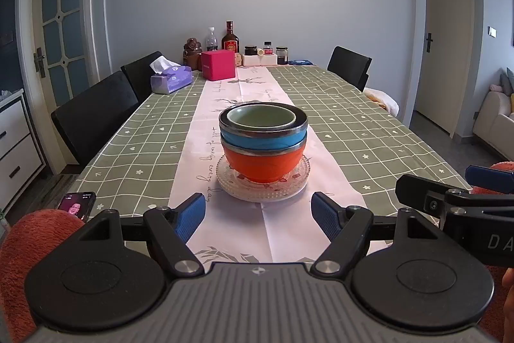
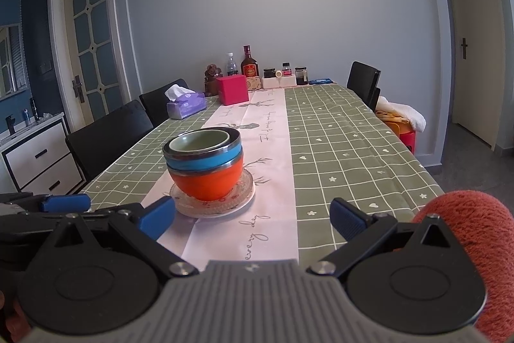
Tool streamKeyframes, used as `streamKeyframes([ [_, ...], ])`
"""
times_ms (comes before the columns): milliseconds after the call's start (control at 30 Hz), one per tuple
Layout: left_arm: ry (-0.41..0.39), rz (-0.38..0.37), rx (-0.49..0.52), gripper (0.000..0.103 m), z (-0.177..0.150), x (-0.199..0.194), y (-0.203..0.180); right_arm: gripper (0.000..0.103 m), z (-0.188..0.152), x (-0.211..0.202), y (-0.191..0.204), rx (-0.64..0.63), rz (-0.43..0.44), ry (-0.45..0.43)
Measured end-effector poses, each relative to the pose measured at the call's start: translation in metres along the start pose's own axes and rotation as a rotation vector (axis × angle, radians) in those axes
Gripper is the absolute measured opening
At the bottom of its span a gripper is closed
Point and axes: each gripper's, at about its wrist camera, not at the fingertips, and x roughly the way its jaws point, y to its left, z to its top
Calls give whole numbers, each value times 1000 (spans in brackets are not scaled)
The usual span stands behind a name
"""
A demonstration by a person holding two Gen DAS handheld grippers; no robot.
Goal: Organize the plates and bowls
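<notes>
Orange, blue and pale green — three bowls nested in one stack, the orange bowl (image 1: 262, 164) at the bottom, the blue bowl (image 1: 263, 139) in it, the green bowl (image 1: 261, 118) on top. The stack stands on a clear glass plate (image 1: 225, 179) that rests on a white plate (image 1: 273, 198), all on the pale runner (image 1: 225, 105) of the tabletop (image 1: 353, 124). The left tongs (image 1: 258, 216) hang open and empty, with the stack just ahead of them and centred between the blue pads. The right tongs (image 2: 253, 217) are also spread wide with nothing in them — the stack sits ahead and toward their left pad (image 2: 159, 216), apart from it. Far beyond both tongs, a tissue box (image 1: 171, 80) and a pink box (image 1: 218, 65) stand near the tabletop's end.
</notes>
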Motion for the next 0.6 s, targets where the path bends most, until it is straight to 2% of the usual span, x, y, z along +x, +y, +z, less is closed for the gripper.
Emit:
streamKeyframes([
  [600,-8,6,1,88,2,-3,0,100,1,1,3,7,5,4],
])
